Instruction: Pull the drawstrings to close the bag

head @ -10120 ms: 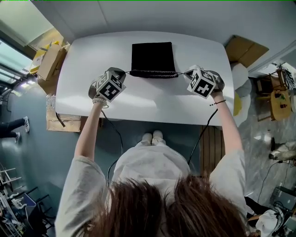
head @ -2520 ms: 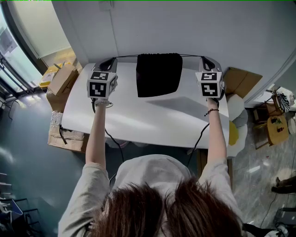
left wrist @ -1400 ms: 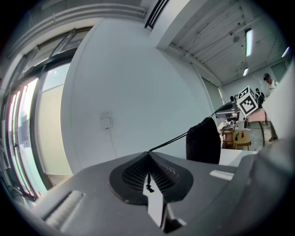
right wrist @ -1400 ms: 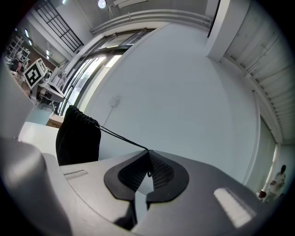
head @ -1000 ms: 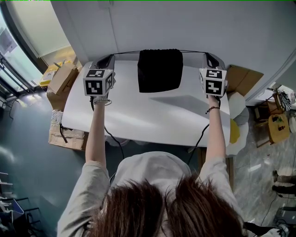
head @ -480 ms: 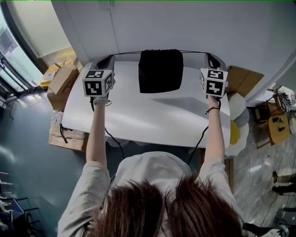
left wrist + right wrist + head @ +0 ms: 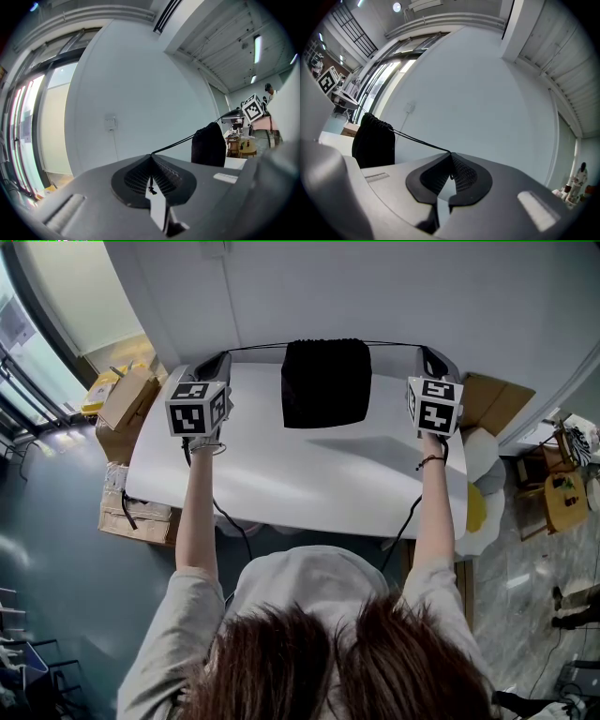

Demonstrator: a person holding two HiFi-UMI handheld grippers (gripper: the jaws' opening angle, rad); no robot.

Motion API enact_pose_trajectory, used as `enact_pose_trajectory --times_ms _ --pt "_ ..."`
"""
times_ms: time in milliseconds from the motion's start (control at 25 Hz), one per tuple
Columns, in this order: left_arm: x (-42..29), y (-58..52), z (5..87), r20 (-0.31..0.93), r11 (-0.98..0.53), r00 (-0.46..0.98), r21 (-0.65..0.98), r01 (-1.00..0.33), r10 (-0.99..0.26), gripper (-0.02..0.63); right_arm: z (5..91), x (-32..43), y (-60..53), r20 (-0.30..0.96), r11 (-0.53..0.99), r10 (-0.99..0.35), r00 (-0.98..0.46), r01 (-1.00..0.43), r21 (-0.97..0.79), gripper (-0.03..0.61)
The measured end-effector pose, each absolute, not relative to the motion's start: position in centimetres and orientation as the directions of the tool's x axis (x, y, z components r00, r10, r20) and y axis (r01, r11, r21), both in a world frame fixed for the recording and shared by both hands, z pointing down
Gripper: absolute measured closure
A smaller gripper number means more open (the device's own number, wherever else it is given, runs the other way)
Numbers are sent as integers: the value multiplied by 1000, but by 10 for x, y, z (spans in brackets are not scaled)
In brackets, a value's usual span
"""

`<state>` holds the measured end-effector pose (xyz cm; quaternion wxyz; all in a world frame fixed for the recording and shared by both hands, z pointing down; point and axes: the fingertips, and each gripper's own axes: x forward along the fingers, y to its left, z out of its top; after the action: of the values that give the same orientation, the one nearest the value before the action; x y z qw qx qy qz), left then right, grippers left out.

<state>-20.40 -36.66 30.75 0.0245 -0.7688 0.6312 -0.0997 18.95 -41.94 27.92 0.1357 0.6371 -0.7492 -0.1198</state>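
The black drawstring bag (image 7: 325, 381) hangs in the air above the white table (image 7: 281, 474), its mouth gathered at the top. One thin black drawstring (image 7: 258, 347) runs taut from the bag's mouth to my left gripper (image 7: 223, 357), another drawstring (image 7: 394, 344) to my right gripper (image 7: 427, 351). Both grippers are held up and apart, level with the bag's top. In the left gripper view the jaws (image 7: 151, 156) are shut on the string (image 7: 178, 143), with the bag (image 7: 208, 145) to the right. In the right gripper view the jaws (image 7: 450, 153) pinch the string (image 7: 417, 139), with the bag (image 7: 374, 140) at the left.
Cardboard boxes (image 7: 122, 395) stand on the floor left of the table, and another box (image 7: 483, 395) sits at its right. A plain wall rises behind the table. Cables (image 7: 230, 521) hang from both grippers below the table's near edge.
Ten seconds ago the bag lay flat on the table with both grippers at its mouth; now it hangs between the raised grippers. Over the last second nothing has visibly moved.
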Motion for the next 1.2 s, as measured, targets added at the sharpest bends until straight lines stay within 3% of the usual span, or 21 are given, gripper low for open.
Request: enact_pose_trajectory --times_ms 1200 --pt "-210 -369 313 112 -195 181 -122 -973 -977 612 284 194 -424 51 139 -990 -129 -935 326 566"
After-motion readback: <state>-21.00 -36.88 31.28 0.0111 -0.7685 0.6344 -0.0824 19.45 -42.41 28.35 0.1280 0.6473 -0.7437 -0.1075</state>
